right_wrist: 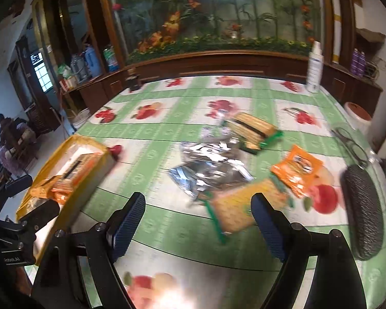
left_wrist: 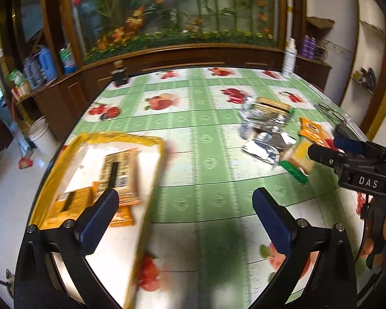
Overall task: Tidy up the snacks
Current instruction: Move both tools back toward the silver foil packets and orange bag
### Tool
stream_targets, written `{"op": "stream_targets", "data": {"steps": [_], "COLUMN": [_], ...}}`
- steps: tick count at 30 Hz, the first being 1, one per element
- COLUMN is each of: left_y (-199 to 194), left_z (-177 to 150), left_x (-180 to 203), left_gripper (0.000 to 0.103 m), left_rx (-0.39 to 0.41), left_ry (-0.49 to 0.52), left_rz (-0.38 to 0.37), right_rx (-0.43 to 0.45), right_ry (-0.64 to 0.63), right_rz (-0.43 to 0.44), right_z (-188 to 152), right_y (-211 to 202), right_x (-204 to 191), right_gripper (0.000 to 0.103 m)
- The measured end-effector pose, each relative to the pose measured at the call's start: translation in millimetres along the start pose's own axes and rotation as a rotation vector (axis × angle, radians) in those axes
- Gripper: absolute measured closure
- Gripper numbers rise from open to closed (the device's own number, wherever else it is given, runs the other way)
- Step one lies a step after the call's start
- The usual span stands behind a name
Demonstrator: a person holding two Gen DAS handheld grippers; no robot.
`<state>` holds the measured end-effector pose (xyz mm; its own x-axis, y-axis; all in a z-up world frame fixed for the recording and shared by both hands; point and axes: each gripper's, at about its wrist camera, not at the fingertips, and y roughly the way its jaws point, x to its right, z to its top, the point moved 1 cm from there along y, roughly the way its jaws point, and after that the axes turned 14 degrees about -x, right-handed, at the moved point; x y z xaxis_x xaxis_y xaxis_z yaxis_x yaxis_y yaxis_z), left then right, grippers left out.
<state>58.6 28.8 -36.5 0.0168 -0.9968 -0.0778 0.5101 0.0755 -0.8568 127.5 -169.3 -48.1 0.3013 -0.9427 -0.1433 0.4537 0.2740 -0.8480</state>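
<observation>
A yellow-rimmed box [left_wrist: 151, 180] sits at the table's left and holds several orange snack packs [left_wrist: 118, 172]; it also shows in the right wrist view [right_wrist: 90, 177]. My left gripper [left_wrist: 185, 219] is open and empty, just right of the box's near end. A heap of loose snacks lies at the right: silver foil packs [right_wrist: 208, 164], a yellow cracker pack [right_wrist: 239, 208], another cracker pack [right_wrist: 252, 128] and an orange pack [right_wrist: 298, 170]. My right gripper [right_wrist: 198, 221] is open and empty, just before the near cracker pack. The heap also shows in the left wrist view [left_wrist: 267, 131].
The table has a green fruit-print cloth [right_wrist: 167, 118]. A black textured case [right_wrist: 365, 211] and scissors [right_wrist: 347, 141] lie at the right edge. A white bottle [right_wrist: 314, 69] and a dark jar [right_wrist: 133, 79] stand at the far edge. A wooden cabinet stands behind.
</observation>
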Motion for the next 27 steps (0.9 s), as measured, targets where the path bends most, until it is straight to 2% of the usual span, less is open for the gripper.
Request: {"op": "stream_targets", "data": {"steps": [6, 13, 17, 27], "left_y": [18, 32, 44, 75], "left_z": [9, 23, 29, 61], "left_x": [58, 103, 109, 89], "left_gripper": [0.0, 0.0, 0.0, 0.0], "left_rx": [-0.016, -0.039, -0.066, -0.09], "left_ry": [0.127, 0.192, 0.2, 0.149], "left_rz": [-0.067, -0.139, -0.189, -0.152], "right_rx": [-0.002, -0.003, -0.004, -0.013], "right_ry": [0.062, 0.101, 0.116, 0.115], "right_rz": [-0.043, -0.054, -0.059, -0.036], "right_z": [-9, -9, -5, 4], "right_y": [-3, -1, 1, 16], "right_x": [44, 74, 84, 87], "right_gripper": [0.017, 0.017, 0.017, 0.017]}}
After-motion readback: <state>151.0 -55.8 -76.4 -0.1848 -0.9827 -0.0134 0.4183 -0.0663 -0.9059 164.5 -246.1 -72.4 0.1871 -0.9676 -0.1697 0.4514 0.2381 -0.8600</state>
